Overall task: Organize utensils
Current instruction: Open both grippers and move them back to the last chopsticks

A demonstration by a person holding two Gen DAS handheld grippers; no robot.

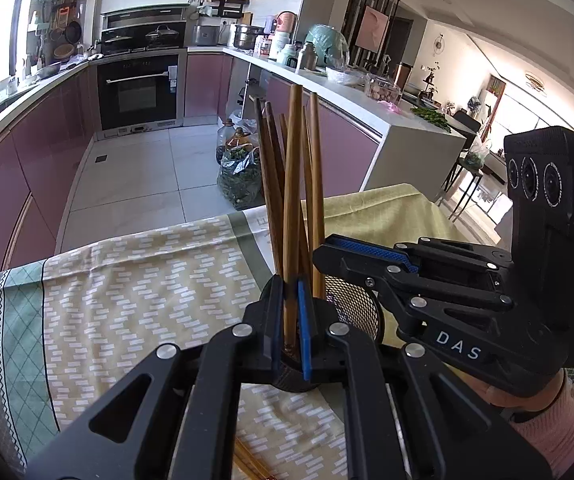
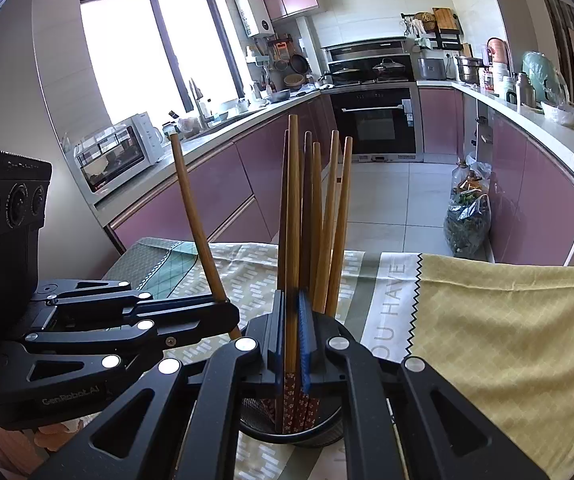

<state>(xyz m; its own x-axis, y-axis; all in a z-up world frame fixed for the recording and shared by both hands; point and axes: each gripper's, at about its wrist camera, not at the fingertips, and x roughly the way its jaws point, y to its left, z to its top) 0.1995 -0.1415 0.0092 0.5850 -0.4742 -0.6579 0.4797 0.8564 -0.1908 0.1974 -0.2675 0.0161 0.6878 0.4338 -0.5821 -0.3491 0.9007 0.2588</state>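
Two grippers: the left gripper (image 1: pixel 291 320) is clenched on the tilted stick (image 2: pixel 197 216); the right gripper (image 2: pixel 293 344) is clenched on the upright stick (image 2: pixel 293 200).
Upright stick: its patterned end is already down inside the cup (image 2: pixel 323 438), among the bundle (image 2: pixel 337 216) that fans out of it.
Tilted stick: it leans away from the bundle, and its lower end is hidden behind the right gripper, so I cannot tell whether it is inside the rim.
Step in hand: probably dropping both sticks into the cup.
Doing it well: stand the tilted stick up first and bring its end over the opening. Lower both until they bottom out, then part the jaws slowly.
Risk: the grippers are crowded together over a light mesh cup, so a sideways pull could tip it.
Cloth (image 1: pixel 147 280): loose sticks (image 1: pixel 253 462) lie on it at the near edge, likely next.
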